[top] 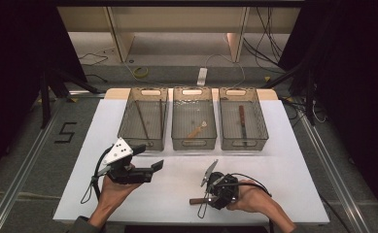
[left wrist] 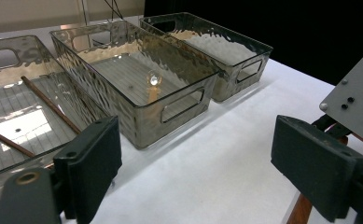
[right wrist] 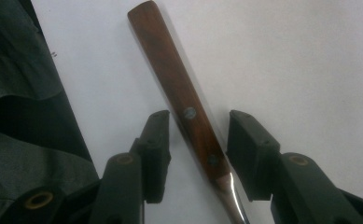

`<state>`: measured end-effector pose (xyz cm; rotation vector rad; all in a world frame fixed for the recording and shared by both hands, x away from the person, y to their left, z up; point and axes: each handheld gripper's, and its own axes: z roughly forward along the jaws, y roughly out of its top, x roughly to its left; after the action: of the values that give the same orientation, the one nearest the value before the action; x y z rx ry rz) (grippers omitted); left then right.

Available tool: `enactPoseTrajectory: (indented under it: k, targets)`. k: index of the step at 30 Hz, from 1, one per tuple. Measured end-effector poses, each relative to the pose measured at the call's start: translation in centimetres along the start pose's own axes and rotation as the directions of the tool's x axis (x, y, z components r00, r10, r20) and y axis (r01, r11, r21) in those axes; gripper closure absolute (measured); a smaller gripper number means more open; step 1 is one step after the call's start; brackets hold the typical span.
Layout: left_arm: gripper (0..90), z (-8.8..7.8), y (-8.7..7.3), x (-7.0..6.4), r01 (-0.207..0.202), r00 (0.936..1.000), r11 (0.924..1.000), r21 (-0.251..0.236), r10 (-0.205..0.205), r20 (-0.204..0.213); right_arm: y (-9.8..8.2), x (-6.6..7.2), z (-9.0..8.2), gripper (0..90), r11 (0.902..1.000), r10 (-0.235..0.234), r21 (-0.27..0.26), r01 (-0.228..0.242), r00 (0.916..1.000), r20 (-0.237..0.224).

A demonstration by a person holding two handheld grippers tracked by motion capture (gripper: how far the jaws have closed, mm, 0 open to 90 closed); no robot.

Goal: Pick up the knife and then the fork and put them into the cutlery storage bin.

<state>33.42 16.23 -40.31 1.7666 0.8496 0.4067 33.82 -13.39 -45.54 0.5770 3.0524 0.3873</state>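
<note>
White desk (top: 283, 160): right tool (right wrist: 195, 140) gapes astride a knife handle (right wrist: 170, 70); closing off-centre could spin it. Left tool (left wrist: 193, 158) open, empty.

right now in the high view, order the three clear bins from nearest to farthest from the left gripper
1. The left bin, holding chopsticks, just ahead of the left gripper.
2. The middle bin, holding a wooden spoon, farther to the right.
3. The right bin, holding a wooden-handled utensil, farthest right.
</note>
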Motion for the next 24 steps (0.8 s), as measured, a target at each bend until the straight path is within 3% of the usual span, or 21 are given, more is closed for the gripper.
enactPoseTrajectory:
  k: [6,10,12,15,19,24]
  targets:
    - [15.7,0.00,0.00,-0.01,-0.001,1.0000,1.0000,0.000,0.001,-0.001,0.25,0.07,0.12,64.2,0.9988,-0.013,0.047,0.013,0.9999,0.011]
    - [15.7,0.03,-0.02,-0.01,-0.001,1.0000,1.0000,0.001,0.001,-0.001,0.31,0.18,0.24,65.9,0.9981,-0.036,0.052,0.034,0.9989,0.029]
    - [15.7,0.03,-0.02,-0.02,-0.001,1.0000,1.0000,0.001,0.001,-0.001,0.36,0.33,0.23,67.4,0.9986,-0.018,0.049,0.017,0.9992,0.035]
    - [15.7,0.02,-0.02,-0.02,-0.001,1.0000,1.0000,0.001,0.001,-0.001,0.38,0.17,0.25,70.0,0.9973,-0.046,0.059,0.044,0.9981,0.042]
    - [15.7,0.00,-0.02,0.00,-0.001,1.0000,1.0000,0.001,0.001,-0.001,0.50,0.20,0.26,76.3,0.9975,-0.033,0.064,0.030,0.9986,0.043]
    - [15.7,0.04,-0.03,-0.01,-0.002,1.0000,1.0000,0.002,0.002,-0.002,0.57,0.10,0.25,76.6,0.9966,-0.036,0.075,0.033,0.9985,0.040]
